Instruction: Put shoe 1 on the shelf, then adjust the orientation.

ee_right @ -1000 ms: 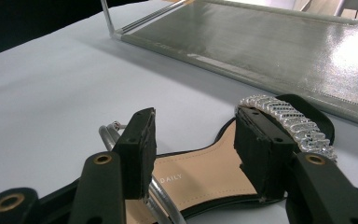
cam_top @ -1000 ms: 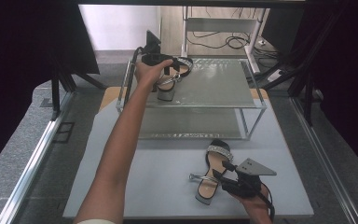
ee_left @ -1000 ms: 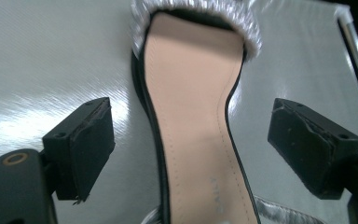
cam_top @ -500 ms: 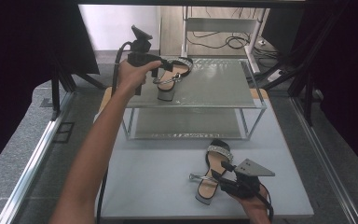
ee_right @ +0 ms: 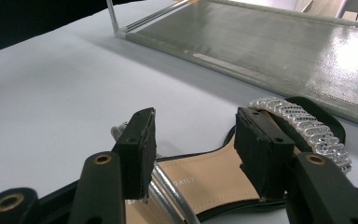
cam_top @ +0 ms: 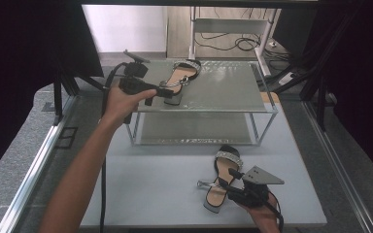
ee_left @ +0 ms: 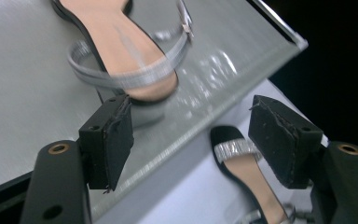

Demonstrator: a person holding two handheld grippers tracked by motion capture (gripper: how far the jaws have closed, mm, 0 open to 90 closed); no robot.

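Note:
A black sandal with a glittery strap (cam_top: 180,77) lies on the top shelf of a wire-framed rack (cam_top: 228,92). My left gripper (cam_top: 167,92) hovers at the shelf's left front, just short of the sandal's heel (ee_left: 144,100). Its jaws have just been opening a little and are open with nothing between them (ee_left: 191,140). The matching sandal (cam_top: 222,177) lies on the white table (cam_top: 150,184) in front of the rack. My right gripper (cam_top: 233,183) stands over its heel end, open, with the tan insole (ee_right: 200,179) under the gap between its jaws (ee_right: 193,149).
The rack has a lower shelf (cam_top: 194,128) and thin metal posts at its corners. An aluminium rail (cam_top: 34,165) runs along the table's left side. Cables (cam_top: 233,43) lie on the floor behind. Dark curtains close both sides.
My left hand has drawn its gripper back from the shelf sandal, leftward and toward the shelf's front corner. The sandal has stayed on the shelf. The right gripper has kept still.

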